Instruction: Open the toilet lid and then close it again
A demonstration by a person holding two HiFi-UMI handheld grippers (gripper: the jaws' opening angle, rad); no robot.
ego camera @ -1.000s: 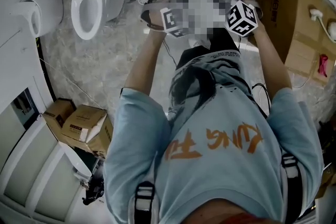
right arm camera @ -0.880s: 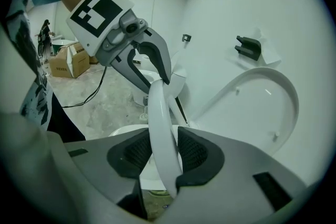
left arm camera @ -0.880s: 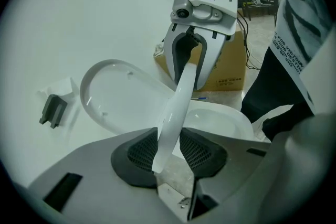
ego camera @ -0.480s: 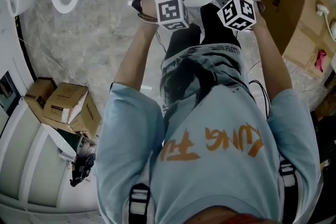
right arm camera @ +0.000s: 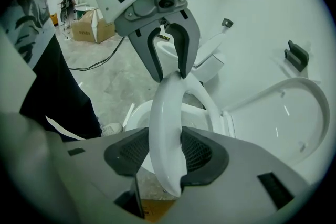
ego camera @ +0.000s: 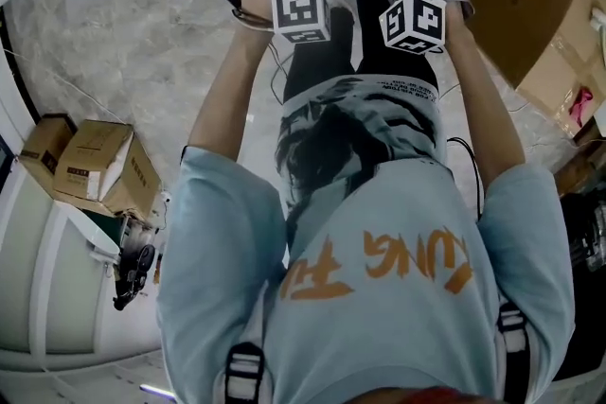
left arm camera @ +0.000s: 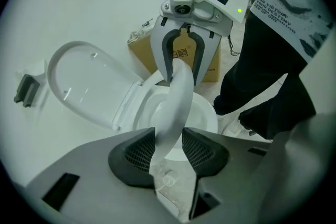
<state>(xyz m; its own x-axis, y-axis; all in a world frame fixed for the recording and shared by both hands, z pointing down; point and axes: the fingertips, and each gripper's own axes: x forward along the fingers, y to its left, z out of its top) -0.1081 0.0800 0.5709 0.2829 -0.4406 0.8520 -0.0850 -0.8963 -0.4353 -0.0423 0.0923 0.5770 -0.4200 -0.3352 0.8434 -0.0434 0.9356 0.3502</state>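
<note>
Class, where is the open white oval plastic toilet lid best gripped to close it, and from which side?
Probably take the white oval toilet lid by its free upper rim, from the front: thin, and farthest from the hinge.

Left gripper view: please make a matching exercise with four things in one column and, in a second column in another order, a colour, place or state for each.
Things:
1. toilet seat
2. toilet lid
3. cardboard box
4. trousers

Descriptions:
a. brown, behind the bowl
b. black, right of the bowl
c. open, leaning back
d. edge-on, above the bowl

Pairs: 1-d; 2-c; 3-a; 4-b
</note>
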